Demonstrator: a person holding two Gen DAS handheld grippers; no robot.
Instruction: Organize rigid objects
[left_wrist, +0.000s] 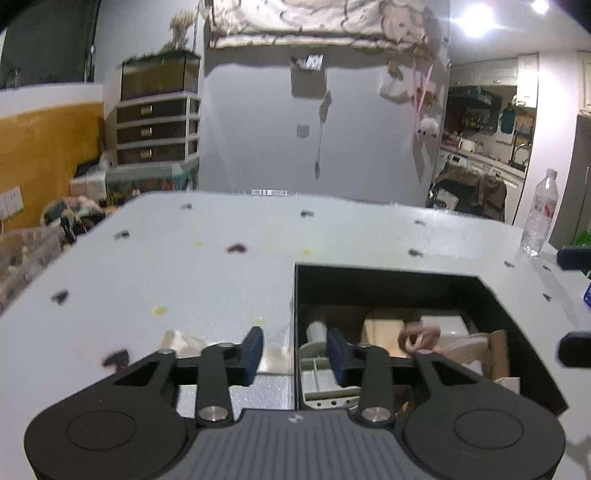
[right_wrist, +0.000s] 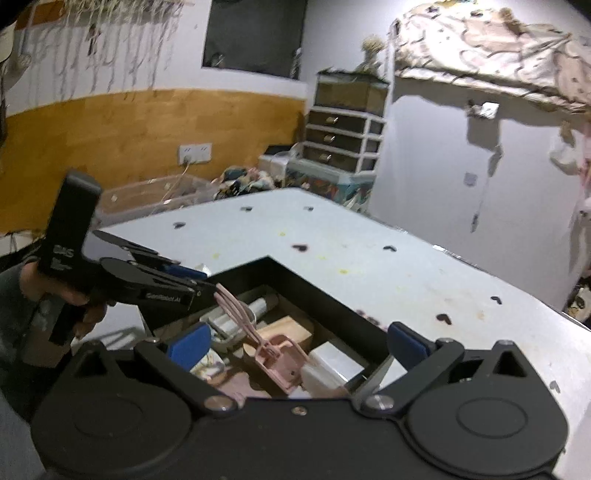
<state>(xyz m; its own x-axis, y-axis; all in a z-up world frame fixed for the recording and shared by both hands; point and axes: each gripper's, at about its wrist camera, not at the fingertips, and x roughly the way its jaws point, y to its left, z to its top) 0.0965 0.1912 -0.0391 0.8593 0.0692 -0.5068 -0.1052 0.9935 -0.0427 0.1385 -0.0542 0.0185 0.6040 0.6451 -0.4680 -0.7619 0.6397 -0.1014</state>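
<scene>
A black box (left_wrist: 388, 284) sunk in the grey table holds several rigid objects: a grey divided tray (left_wrist: 321, 373), a wooden block (left_wrist: 380, 332), a white box (left_wrist: 443, 325) and a pink looped tool (left_wrist: 421, 338). My left gripper (left_wrist: 295, 352) is open and empty over the box's left rim. In the right wrist view the left gripper (right_wrist: 195, 278) hovers at the box's far edge beside the pink tool's handles (right_wrist: 231, 306). My right gripper (right_wrist: 295, 341) is open and empty above the box (right_wrist: 295, 280), over the pink tool (right_wrist: 280, 360), white box (right_wrist: 332, 363) and wooden block (right_wrist: 288, 328).
The grey table (left_wrist: 184, 266) carries dark and yellow marks. A clear water bottle (left_wrist: 540, 212) stands at its far right edge. A pale wooden piece (left_wrist: 177, 341) lies on the table by the left finger. A drawer unit (right_wrist: 343, 138) and a clear bin (right_wrist: 155, 199) stand beyond.
</scene>
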